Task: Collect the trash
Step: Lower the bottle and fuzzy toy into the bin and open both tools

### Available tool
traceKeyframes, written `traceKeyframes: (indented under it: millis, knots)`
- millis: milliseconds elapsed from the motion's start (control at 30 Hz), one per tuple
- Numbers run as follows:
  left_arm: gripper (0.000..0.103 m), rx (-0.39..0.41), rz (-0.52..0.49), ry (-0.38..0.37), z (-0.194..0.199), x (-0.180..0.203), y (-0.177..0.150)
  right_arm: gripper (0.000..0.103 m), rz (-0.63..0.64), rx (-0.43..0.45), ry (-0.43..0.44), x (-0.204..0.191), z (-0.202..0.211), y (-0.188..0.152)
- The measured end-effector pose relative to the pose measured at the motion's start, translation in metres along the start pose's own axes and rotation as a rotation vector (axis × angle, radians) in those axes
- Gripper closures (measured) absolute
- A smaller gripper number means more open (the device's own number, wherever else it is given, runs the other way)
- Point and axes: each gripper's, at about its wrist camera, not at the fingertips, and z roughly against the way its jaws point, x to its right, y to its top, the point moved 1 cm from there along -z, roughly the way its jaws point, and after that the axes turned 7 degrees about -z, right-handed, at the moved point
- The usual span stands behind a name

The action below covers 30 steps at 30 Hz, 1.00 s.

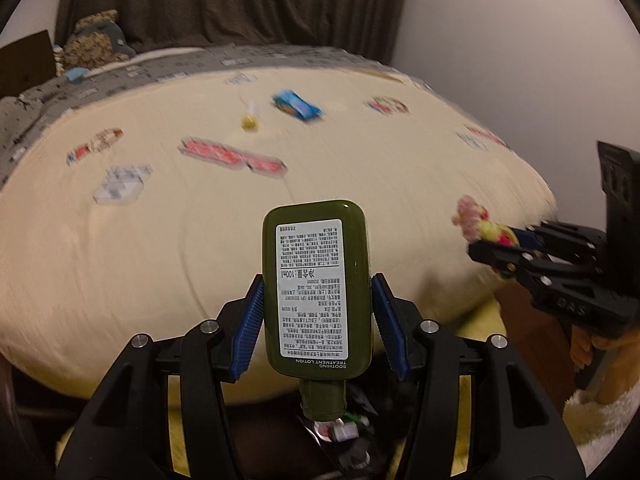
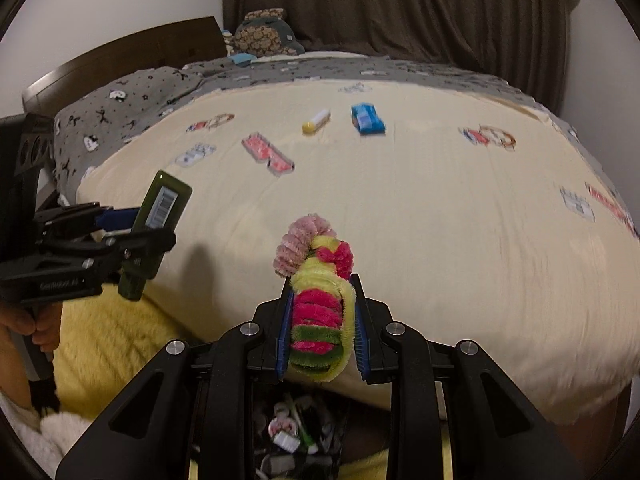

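Left gripper [image 1: 318,304] jaws clamp lotion bottle [image 1: 316,280]; right gripper [image 2: 322,320] jaws pinch fuzzy bundle [image 2: 320,308]; bed [image 2: 440,240] blurred.

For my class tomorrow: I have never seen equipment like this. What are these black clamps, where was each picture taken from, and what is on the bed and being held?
There is no robot. A person holds a hand-operated two-finger tool in each hand, and each tool carries a wide-angle camera looking along its fingers. That is why the bed looks curved.

The left tool grips a green lotion bottle between its blue pads. The right tool is clamped on a fuzzy bundle of pink, yellow and green pipe cleaners. Each tool also shows at the edge of the other's picture.

On the cream bedspread lie a small yellow-capped tube and a blue wrapper; the coloured patches are prints on the fabric. Below both tools sits a bin of trash.
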Motion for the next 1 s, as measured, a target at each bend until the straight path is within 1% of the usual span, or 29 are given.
traceKeyframes:
  millis: [33,200,367,500,600,700,833,1000]
  knots:
    - [0.053,-0.015,-0.002,-0.017,-0.001,0.006,-0.010,0.077,-0.005,-0.010,0.002,-0.001,0.000,-0.007]
    - [0.053,-0.070,-0.002,-0.052,-0.009,0.023,-0.042,0.077,-0.033,-0.069,-0.004,0.000,-0.005,-0.040]
    - [0.053,-0.163,0.013,-0.080,-0.033,0.030,-0.070,0.077,-0.094,-0.119,-0.013,0.007,-0.016,-0.065]
    - [0.053,-0.242,0.019,-0.100,-0.055,0.035,-0.093,0.077,-0.121,-0.187,-0.028,0.012,-0.034,-0.084]
    - [0.053,-0.296,0.018,-0.108,-0.071,0.037,-0.105,0.077,-0.127,-0.242,-0.039,0.014,-0.049,-0.095]
    - [0.053,-0.365,0.017,-0.116,-0.090,0.039,-0.120,0.077,-0.147,-0.288,-0.043,0.017,-0.061,-0.105]
    - [0.053,-0.422,0.012,-0.130,-0.106,0.042,-0.132,0.076,-0.175,-0.353,-0.049,0.022,-0.075,-0.120]
    - [0.053,-0.465,0.028,-0.147,-0.119,0.041,-0.140,0.076,-0.188,-0.375,-0.038,0.020,-0.081,-0.124]
